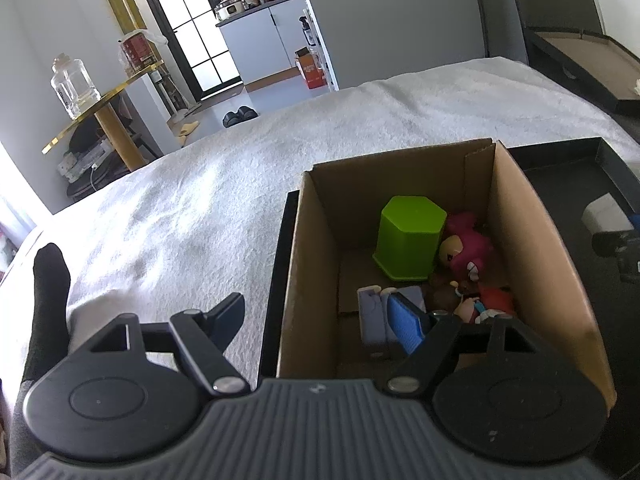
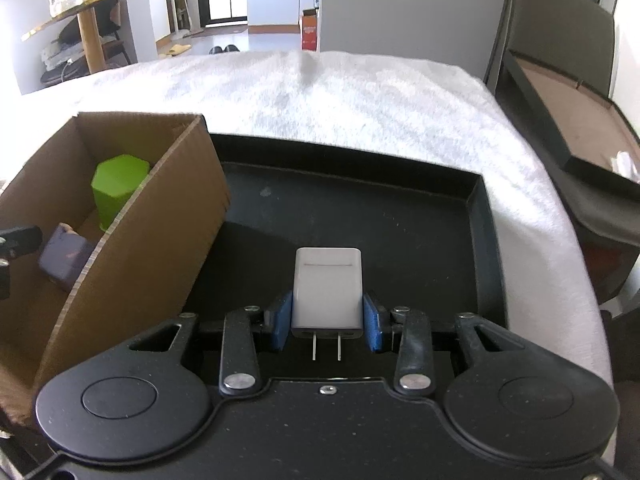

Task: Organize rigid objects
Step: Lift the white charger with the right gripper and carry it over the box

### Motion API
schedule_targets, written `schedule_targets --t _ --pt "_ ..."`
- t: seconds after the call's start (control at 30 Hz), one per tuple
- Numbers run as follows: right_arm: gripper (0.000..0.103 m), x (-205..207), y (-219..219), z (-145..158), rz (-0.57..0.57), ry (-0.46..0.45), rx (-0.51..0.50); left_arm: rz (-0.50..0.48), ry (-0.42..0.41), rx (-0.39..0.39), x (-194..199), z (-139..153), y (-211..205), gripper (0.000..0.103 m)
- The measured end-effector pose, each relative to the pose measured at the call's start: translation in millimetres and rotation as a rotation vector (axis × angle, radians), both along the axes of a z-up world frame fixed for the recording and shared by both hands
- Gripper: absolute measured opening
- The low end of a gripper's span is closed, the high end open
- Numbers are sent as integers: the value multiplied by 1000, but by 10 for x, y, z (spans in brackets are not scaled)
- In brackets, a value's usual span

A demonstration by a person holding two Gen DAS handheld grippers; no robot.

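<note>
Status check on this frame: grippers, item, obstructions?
Right gripper shut on white charger, over black tray. Left gripper open, straddling cardboard box wall. Nothing blocking.

Both handheld grippers share one build. The left gripper has a grey ribbed housing at its base with a small screw set in the middle of its front edge, flanked by two round black discs, each with a shallow circular recess. Black link bars run forward from silver pivot pins to triangular cut-out brackets. Its fingers carry blue pads. The right gripper has a smooth, speckled black housing with a single silver screw, the same paired discs, silver rivets and blue-padded fingers. A black sock shows beside the left gripper
</note>
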State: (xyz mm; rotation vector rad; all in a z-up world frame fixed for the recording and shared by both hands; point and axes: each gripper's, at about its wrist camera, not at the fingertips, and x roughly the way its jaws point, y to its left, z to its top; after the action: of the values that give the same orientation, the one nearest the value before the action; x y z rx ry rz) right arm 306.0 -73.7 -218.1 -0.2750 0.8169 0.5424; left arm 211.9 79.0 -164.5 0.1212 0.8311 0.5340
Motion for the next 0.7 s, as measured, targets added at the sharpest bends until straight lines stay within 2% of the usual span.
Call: schedule_targets --t 0.23,0.5,0.7 --pt "36 -99 47 166 -1 -40 10 9 -18 -25 -104 -8 64 77" --pt "36 -235 162 421 1 -93 31 10 -38 -93 -219 -71 163 77" --pt "36 -321 296 549 18 -120 45 3 -50 -111 -296 -83 154 73"
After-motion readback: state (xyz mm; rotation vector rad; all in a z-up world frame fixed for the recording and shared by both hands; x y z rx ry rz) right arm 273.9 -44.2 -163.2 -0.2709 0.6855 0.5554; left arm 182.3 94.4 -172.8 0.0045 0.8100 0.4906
